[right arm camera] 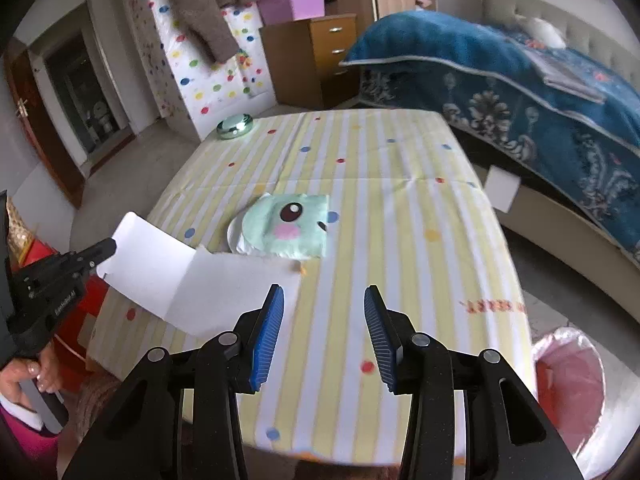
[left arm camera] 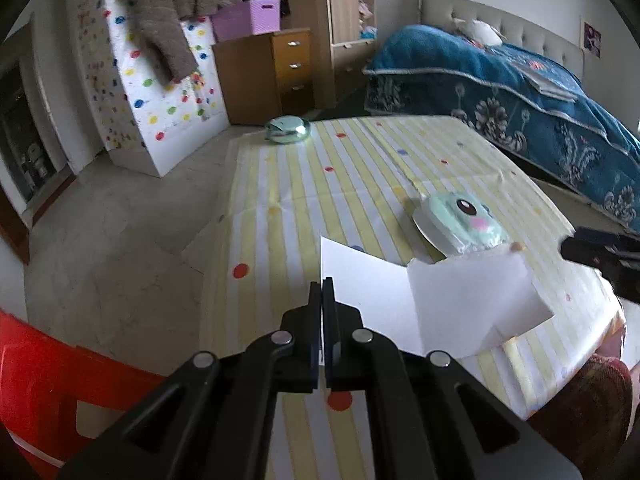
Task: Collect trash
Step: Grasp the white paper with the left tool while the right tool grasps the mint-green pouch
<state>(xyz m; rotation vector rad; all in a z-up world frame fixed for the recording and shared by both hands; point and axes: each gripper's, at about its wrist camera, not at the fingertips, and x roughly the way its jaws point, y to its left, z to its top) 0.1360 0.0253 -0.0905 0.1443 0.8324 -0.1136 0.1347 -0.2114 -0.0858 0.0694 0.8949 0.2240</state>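
beside table (right arm camera: pixel 400 208), pink-lined bin (right arm camera: pixel 568 392), contents unclear.

A lived-in bedroom at home: a bed (left arm camera: pixel 520 92) under a blue floral blanket with a tufted headboard, a wooden drawer cabinet (left arm camera: pixel 266 76), a lilac storage box (left arm camera: pixel 248 16), clothes hanging nearby, and a table (right arm camera: pixel 360 184) in a striped, dotted cloth.

A table (right arm camera: pixel 400 208) covered in a yellow-striped, dotted cloth. Near its middle lies a mint cartoon-face packet (right arm camera: pixel 288 226); a folded white paper (right arm camera: pixel 224 292) just beside it, possibly touching; a green round tin (right arm camera: pixel 235 125) at the far corner.
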